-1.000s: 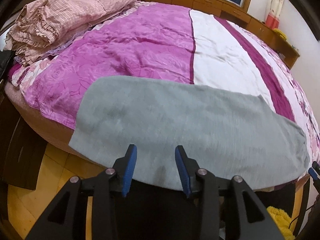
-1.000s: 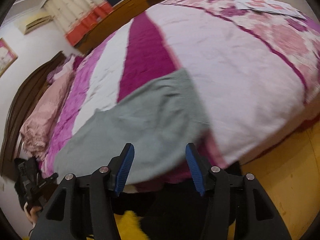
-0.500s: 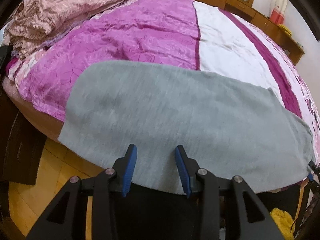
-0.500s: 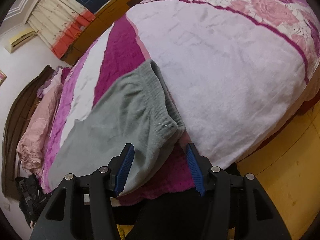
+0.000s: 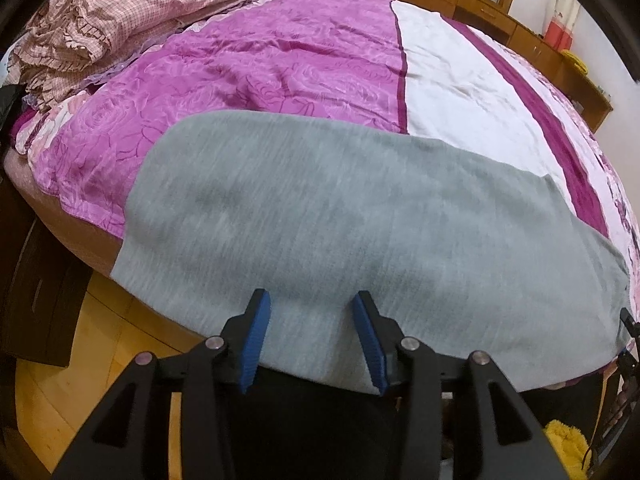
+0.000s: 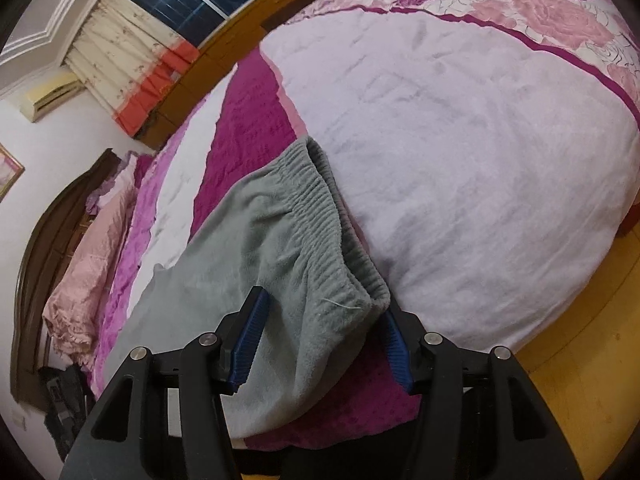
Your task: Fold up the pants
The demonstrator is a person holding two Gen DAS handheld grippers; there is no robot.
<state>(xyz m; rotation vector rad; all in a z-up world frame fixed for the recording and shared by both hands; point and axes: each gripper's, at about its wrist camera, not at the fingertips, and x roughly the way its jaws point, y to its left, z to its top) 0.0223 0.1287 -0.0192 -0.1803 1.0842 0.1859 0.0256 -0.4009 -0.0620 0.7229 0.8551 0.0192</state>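
Grey pants [image 5: 360,220] on quilt [image 5: 280,60] — left hand-held gripper [image 5: 311,336] opening, right hand-held gripper [image 6: 322,344] parted, both gripping nothing.

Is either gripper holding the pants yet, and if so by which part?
Neither. The left gripper, jaws opening, straddles the grey pants' near edge; the right gripper straddles the waistband corner, pads apart.

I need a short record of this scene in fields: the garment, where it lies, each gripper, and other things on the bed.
garment: grey pants, spread flat, elastic waistband at one end
place: near edge of the bed, on the purple and white bedspread
left gripper: jaws opening, over the near hem of the pants, pads not pressing
right gripper: open, waistband corner between the pads, not clamped
other: pink checked bedding heaped at the far left of the bed
floor: yellow wood
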